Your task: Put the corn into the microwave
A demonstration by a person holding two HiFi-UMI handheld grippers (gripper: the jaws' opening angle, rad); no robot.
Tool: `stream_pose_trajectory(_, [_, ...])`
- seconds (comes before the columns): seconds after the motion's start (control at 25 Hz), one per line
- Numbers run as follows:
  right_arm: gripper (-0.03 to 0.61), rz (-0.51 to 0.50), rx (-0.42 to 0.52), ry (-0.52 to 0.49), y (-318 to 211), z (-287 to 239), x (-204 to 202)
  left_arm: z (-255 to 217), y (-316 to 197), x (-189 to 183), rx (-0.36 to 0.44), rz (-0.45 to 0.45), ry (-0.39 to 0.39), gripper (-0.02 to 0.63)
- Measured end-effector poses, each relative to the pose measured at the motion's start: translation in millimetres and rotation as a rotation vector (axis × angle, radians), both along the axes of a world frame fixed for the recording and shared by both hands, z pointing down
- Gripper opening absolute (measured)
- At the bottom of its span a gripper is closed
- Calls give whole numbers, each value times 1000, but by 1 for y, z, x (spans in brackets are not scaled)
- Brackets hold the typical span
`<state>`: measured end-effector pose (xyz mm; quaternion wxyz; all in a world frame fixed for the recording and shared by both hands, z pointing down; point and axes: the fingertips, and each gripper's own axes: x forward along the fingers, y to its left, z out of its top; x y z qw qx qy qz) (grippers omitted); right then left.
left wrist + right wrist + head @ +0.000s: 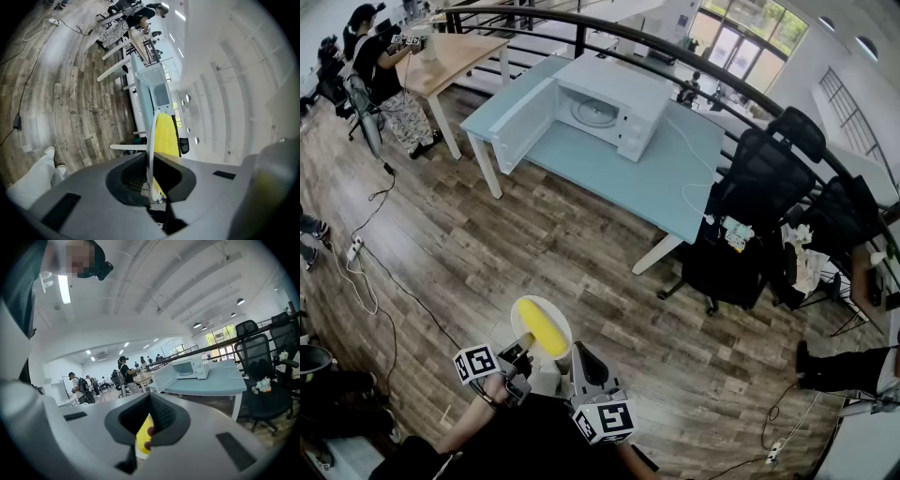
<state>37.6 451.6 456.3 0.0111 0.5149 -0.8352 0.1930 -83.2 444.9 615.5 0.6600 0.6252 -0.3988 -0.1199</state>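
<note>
A yellow corn cob (544, 328) lies on a white plate (525, 309) low in the head view. My left gripper (521, 349) is shut on the plate's near rim; in the left gripper view the plate (151, 136) stands edge-on between the jaws with the corn (166, 133) beside it. My right gripper (579, 352) hangs just right of the plate with its jaws shut and nothing between them; behind them the corn (143, 439) shows. The white microwave (609, 103) stands far off on a light blue table (609, 169), door swung open, also in the right gripper view (190, 367).
Wooden floor lies between me and the table. Black office chairs (750, 206) crowd the table's right end. A wooden desk (455, 52) with a seated person (384, 80) is at far left. Cables (366, 272) trail over the floor at left.
</note>
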Motion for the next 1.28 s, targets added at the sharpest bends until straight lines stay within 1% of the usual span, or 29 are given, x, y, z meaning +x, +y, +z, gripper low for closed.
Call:
stream_pose_trajectory(0.36, [9,-7,16,4,11,-1,-1,-2,8,3,0,-13,12,26])
stream_pose_trajectory(0.56, [9,-11,27,18,14,-4,-10,-6,9,-1,10,-10,16,26])
stream_pose_trajectory(0.8, [9,-3,57,25,10,-9,-24,-8,0,-11,37,-3,20,26])
stream_pose_trajectory(1.04, [9,17,81,-13,6,-7,-42,-8,-6,-24,47,27,3,28])
stream_pose_trajectory(1.28, [9,46,62,-15,3,-6,-55,-9,-12,-41,55,22,6,28])
